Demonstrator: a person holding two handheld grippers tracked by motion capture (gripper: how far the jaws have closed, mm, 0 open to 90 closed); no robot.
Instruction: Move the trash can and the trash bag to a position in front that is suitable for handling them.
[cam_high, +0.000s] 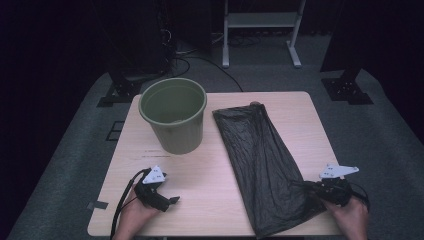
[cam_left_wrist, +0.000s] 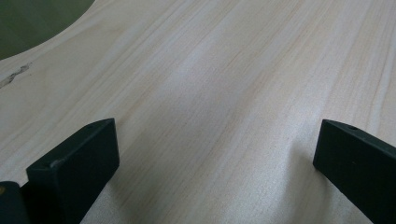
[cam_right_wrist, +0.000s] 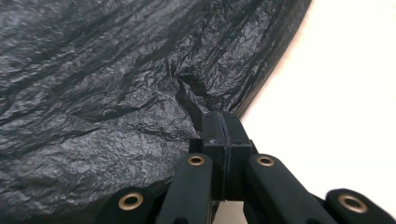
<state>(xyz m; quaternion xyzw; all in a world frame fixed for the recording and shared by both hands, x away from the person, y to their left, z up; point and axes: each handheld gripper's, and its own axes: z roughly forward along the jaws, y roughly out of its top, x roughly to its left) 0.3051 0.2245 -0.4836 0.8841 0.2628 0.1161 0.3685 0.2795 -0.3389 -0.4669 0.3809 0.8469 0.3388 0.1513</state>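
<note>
While the black bag (cam_high: 265, 165) lies flat along the worktop's (cam_high: 200, 175) right half, its long axis running from the near edge toward the far edge, the right tool (cam_high: 320, 188) pinches its near right side, jaws pressed together on the film. The left tool (cam_high: 172, 201), jaws spread and holding nothing, rests near the near-left corner, with the green bucket (cam_high: 174, 115) just beyond it and left of the bag.

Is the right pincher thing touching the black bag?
Touching. In the right gripper view, the right gripper has its jaws shut on a pinched fold at the edge of the black plastic bag, with creases running to the jaws.
</note>
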